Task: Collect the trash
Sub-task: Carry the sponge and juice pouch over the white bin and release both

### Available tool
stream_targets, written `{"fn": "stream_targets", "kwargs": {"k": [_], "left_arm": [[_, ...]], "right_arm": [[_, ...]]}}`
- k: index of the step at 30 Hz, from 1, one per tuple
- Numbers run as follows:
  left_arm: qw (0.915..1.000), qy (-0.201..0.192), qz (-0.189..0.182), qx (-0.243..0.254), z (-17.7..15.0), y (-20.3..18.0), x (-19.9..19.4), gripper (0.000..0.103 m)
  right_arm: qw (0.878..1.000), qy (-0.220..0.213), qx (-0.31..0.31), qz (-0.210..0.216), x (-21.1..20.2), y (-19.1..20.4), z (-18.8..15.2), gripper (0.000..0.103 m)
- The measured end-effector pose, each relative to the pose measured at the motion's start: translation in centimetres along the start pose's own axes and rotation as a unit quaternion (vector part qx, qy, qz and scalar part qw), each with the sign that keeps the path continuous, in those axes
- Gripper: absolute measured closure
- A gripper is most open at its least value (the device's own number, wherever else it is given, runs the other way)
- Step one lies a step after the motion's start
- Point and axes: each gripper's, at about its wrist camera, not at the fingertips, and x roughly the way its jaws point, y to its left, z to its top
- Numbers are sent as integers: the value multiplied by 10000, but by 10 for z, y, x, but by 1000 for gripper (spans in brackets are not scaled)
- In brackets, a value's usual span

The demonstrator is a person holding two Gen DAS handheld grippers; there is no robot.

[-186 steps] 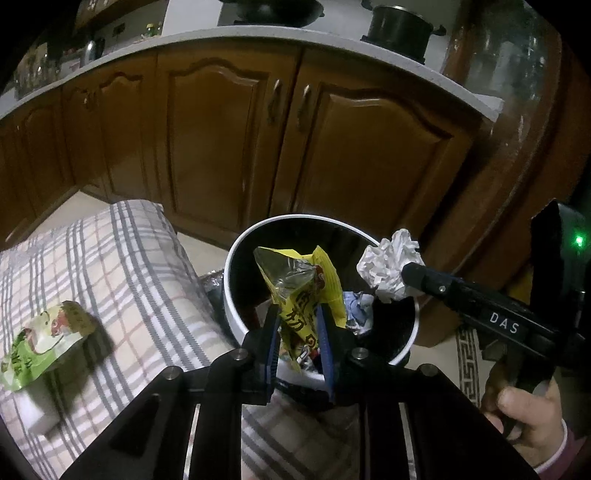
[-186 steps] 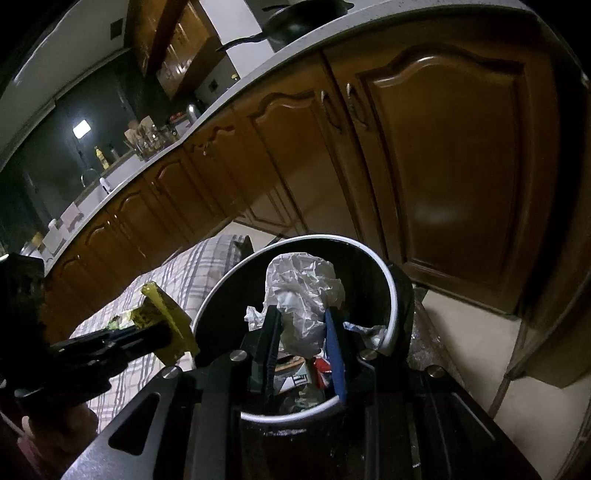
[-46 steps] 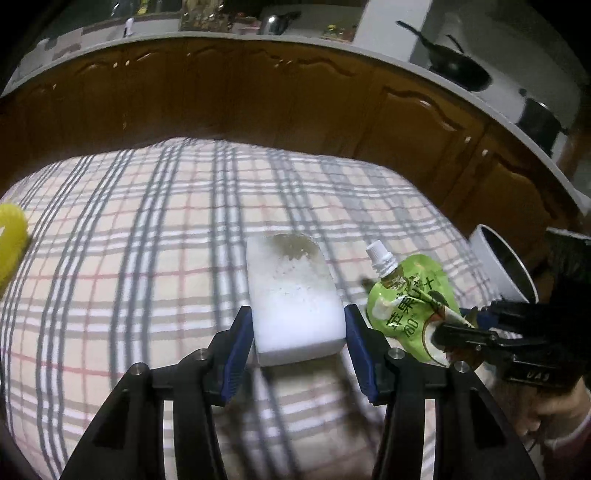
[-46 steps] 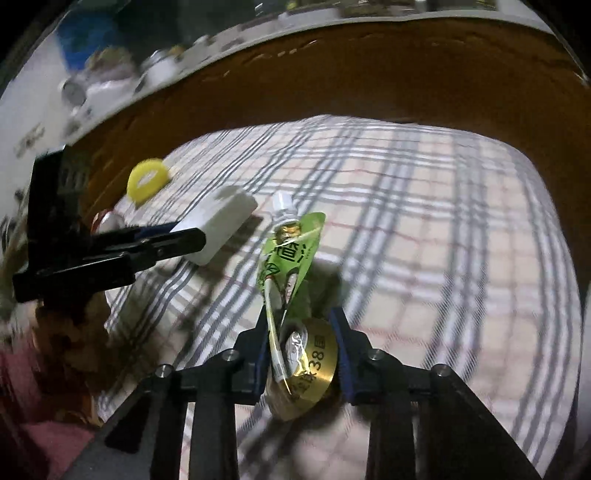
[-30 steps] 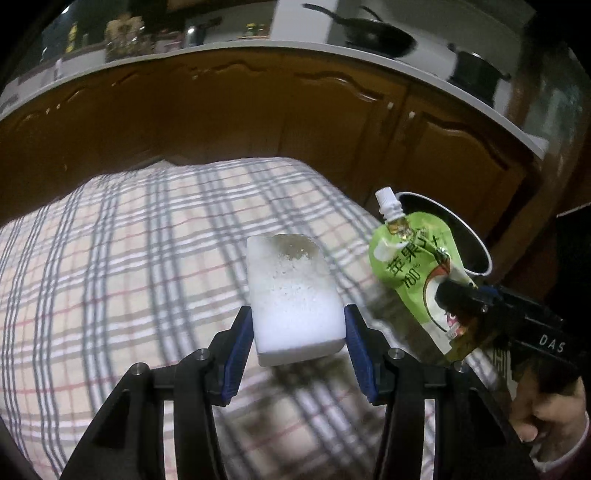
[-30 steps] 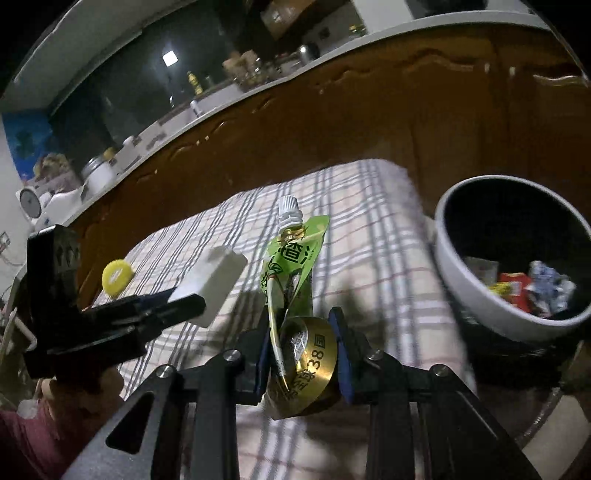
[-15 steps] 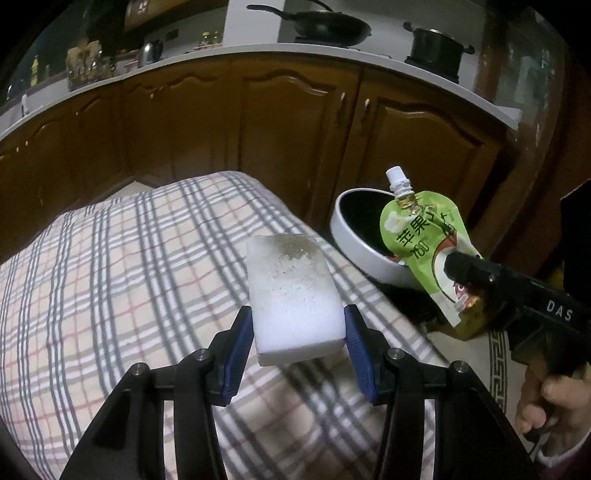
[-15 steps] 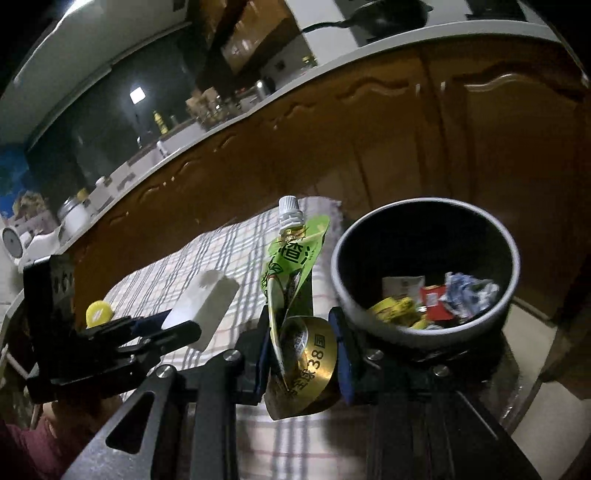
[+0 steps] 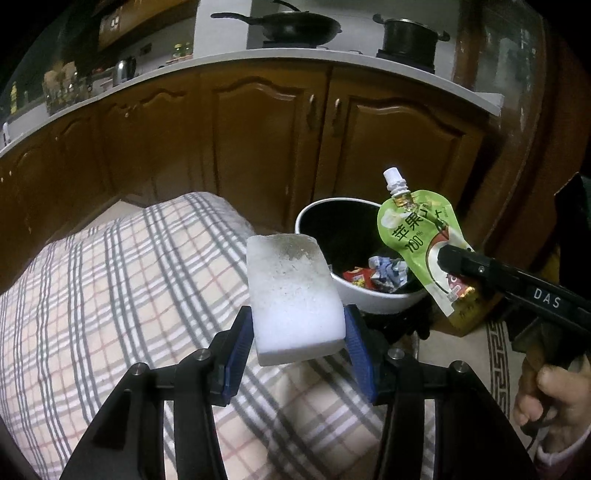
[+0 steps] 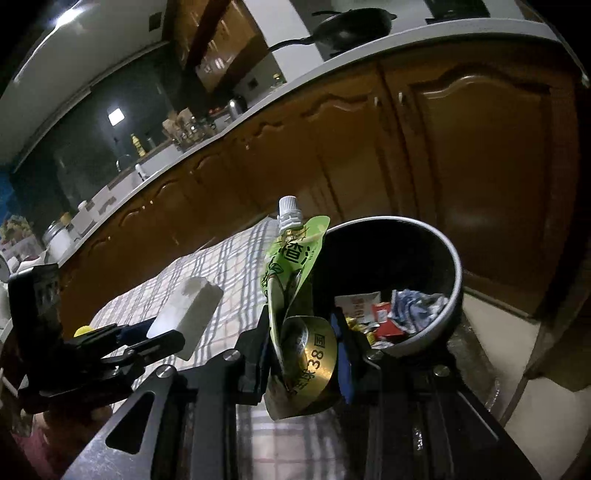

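Note:
My left gripper [image 9: 295,332] is shut on a white foam block [image 9: 291,291], held above the plaid cloth [image 9: 110,295]. In the right wrist view the same foam block [image 10: 188,314] shows at the left in that gripper [image 10: 162,338]. My right gripper [image 10: 301,345] is shut on a green juice pouch [image 10: 291,295] with a white cap, carried upright. The pouch [image 9: 421,243] hangs beside the rim of the white-rimmed trash bin [image 9: 369,299], which holds several crumpled wrappers. The right gripper [image 9: 448,264] reaches in from the right there. The bin [image 10: 454,273] lies just beyond the pouch.
Brown cabinet doors [image 9: 258,147] stand behind the bin, under a pale counter with a wok [image 9: 291,26] and a pot [image 9: 410,37]. A patterned rug edge [image 9: 498,350] lies at lower right. A small yellow object [image 10: 82,329] rests on the cloth behind the left gripper.
Both grippers have swung toward the bin with their loads. The bin now sits closer and more central, and the cloth has slid to the left in both views.

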Motion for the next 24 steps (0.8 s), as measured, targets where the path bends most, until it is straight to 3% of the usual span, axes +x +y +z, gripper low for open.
{"fn": "stream_targets", "kwargs": {"k": [24], "left_arm": [[9994, -69, -87, 325, 26, -11, 20, 55]], "right_arm": [[9992, -91, 226, -330, -9, -33, 16, 73]]}}
